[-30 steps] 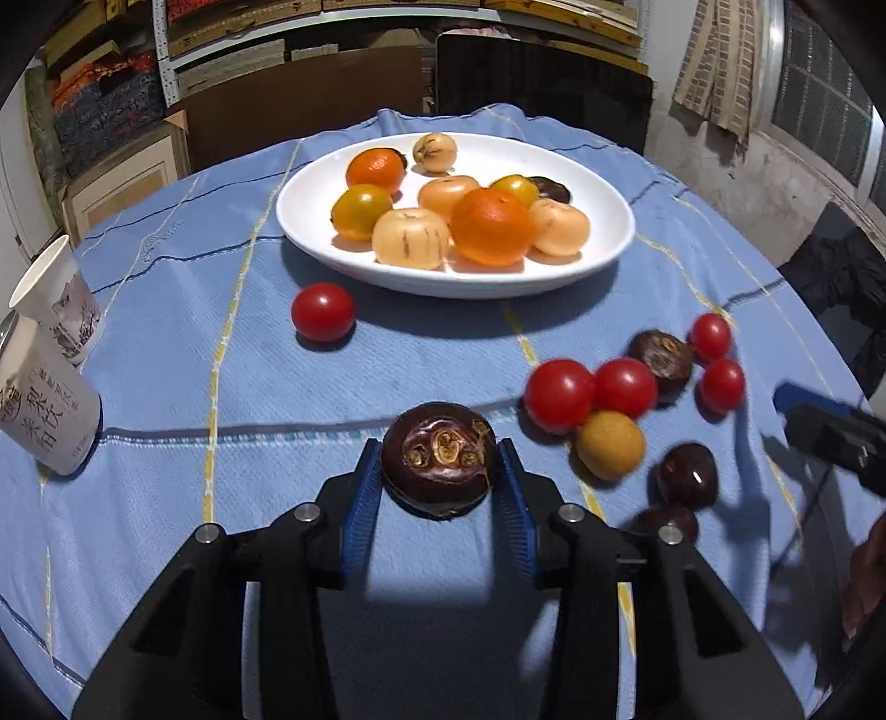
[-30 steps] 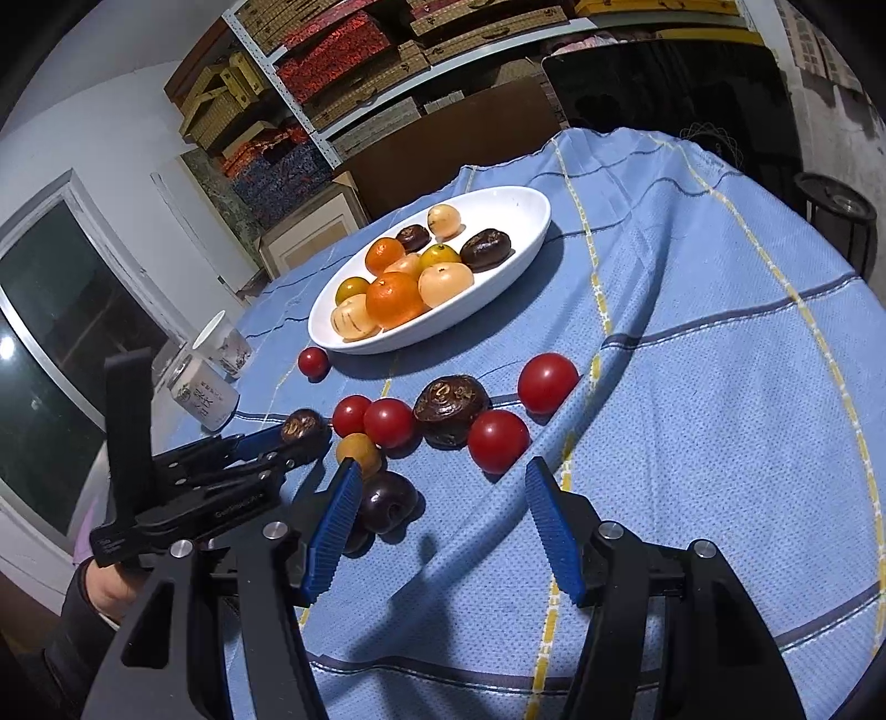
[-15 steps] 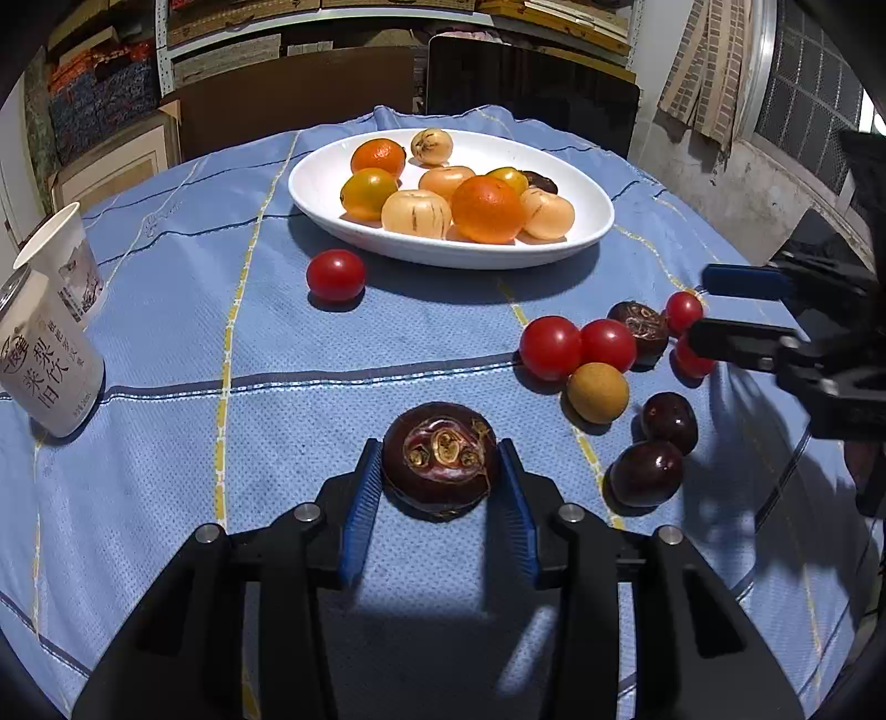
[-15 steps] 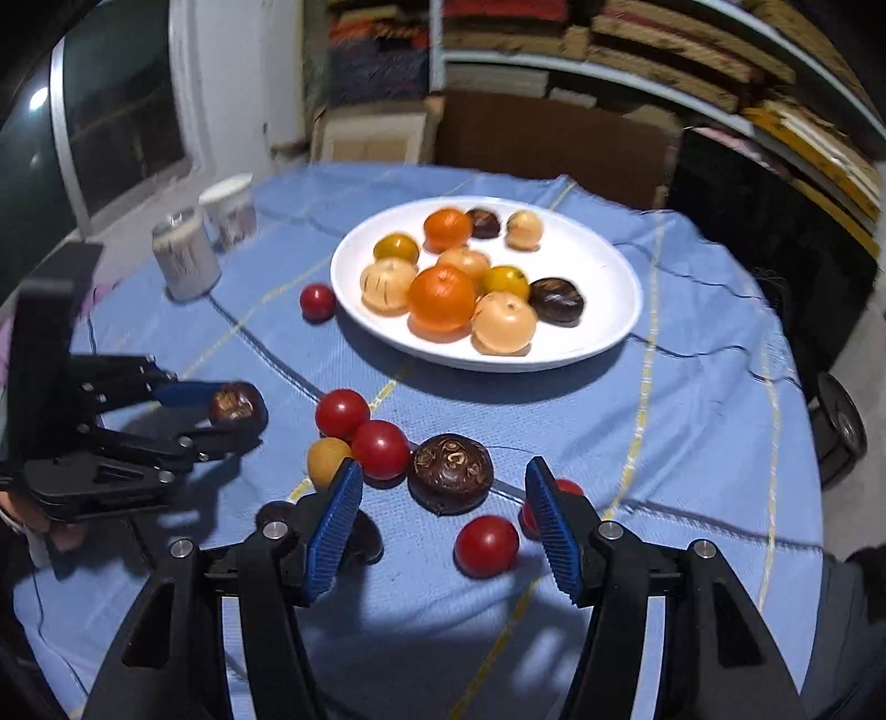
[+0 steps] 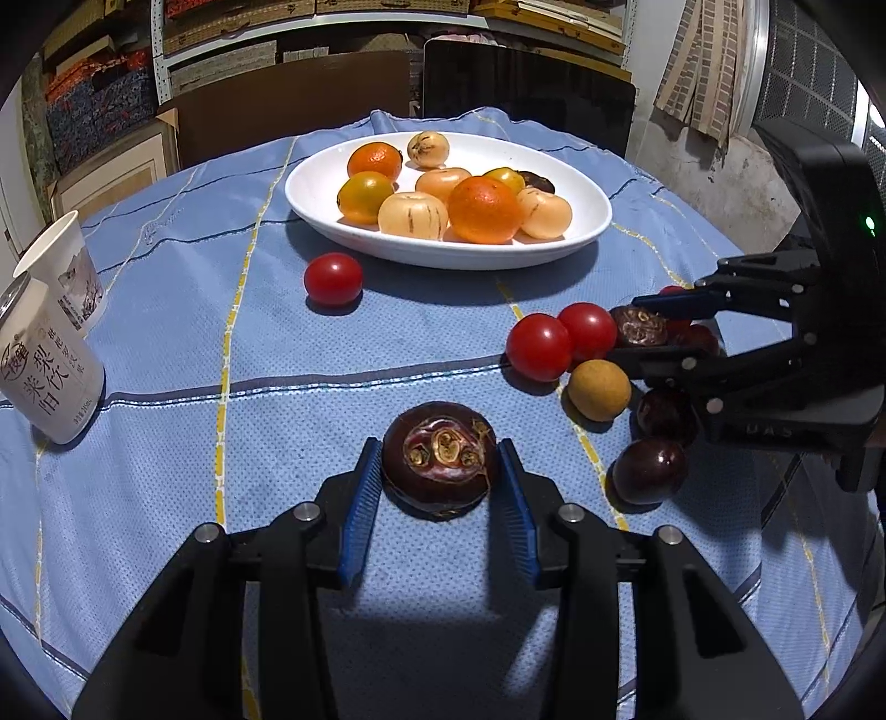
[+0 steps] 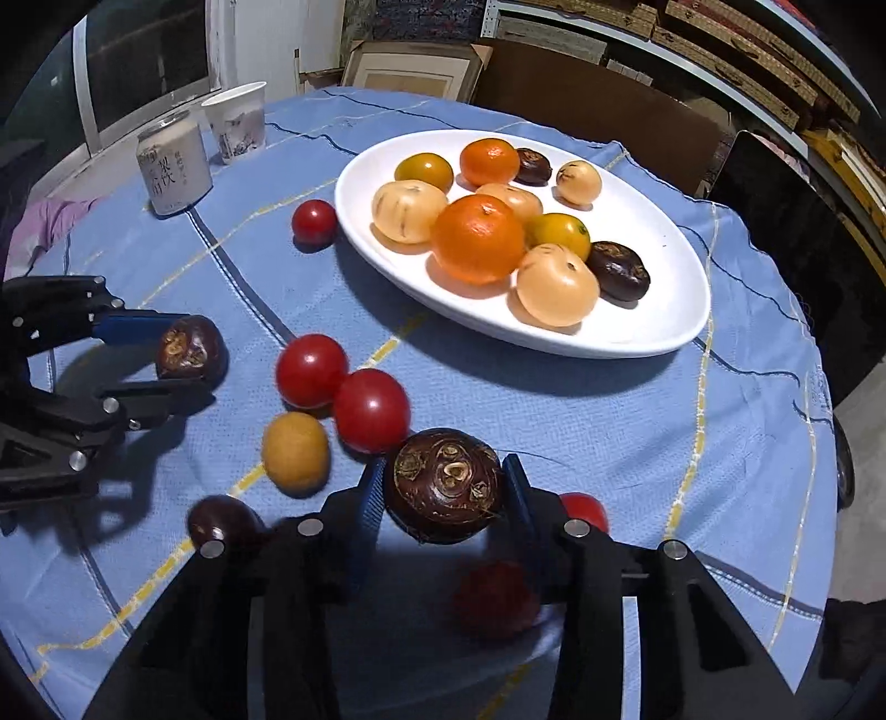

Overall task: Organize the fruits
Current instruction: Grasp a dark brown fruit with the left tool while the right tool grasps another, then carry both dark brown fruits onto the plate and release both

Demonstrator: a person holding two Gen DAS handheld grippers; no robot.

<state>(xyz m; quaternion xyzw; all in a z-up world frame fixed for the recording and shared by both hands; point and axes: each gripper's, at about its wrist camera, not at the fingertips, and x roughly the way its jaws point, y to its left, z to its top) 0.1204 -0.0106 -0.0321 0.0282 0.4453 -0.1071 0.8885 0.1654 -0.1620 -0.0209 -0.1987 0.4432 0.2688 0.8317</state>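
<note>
The place looks like a storeroom or the back room of a small shop, used as a makeshift dining corner. Metal shelves along the back wall are packed with flat woven gift boxes and patterned cartons, and loose cardboard boxes lean beneath them. A rough, unfinished concrete wall stands beside a meshed window. In front sits a round surface under a blue cloth, with a white plate of fruit, a paper cup and a drink can.
</note>
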